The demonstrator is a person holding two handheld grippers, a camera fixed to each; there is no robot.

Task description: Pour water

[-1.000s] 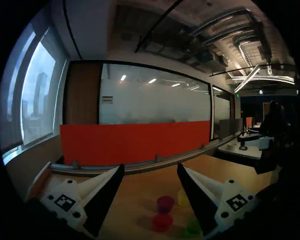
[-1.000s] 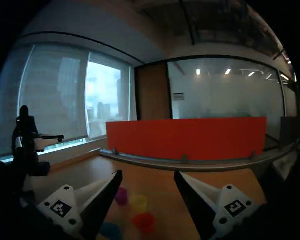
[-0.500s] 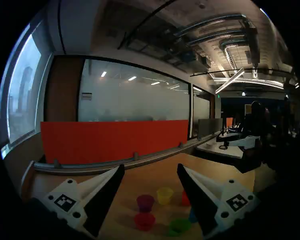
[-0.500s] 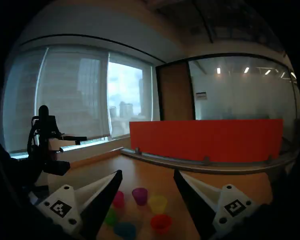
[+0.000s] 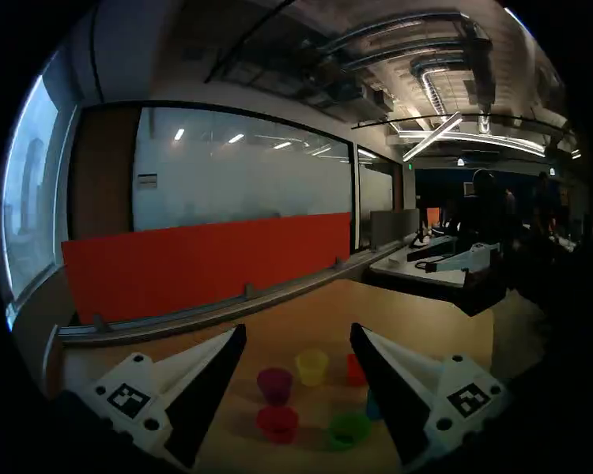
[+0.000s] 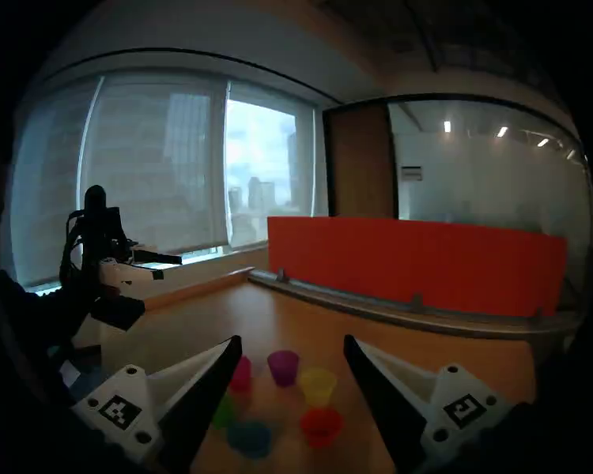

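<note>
The left tool (image 5: 296,327) is open, its two white fingers spread wide with nothing between them, above the wooden desk (image 5: 423,316). In the left gripper view the cups stand in a loose cluster at 6 o'clock, framed by the fingers. From the left come the purple cup (image 5: 274,385) with the red cup (image 5: 277,423) just in front of it, then the yellow cup (image 5: 311,366) and the green cup (image 5: 348,429) nearer the camera. The blue cup (image 5: 372,407) is partly hidden by the right finger. An orange partition (image 5: 202,265) runs along the desk's far edge, from 9 toward 12 o'clock.

The right tool (image 6: 291,340) is also open and empty. In the right gripper view the left tool shows at 9 o'clock, held by a person in shadow, before a bright window (image 6: 265,182). At 6 o'clock the green cup and a pink cup (image 6: 240,374) are on the left of the cluster, partly behind the left finger. All the cups are upright. Whether any holds water cannot be told.
</note>
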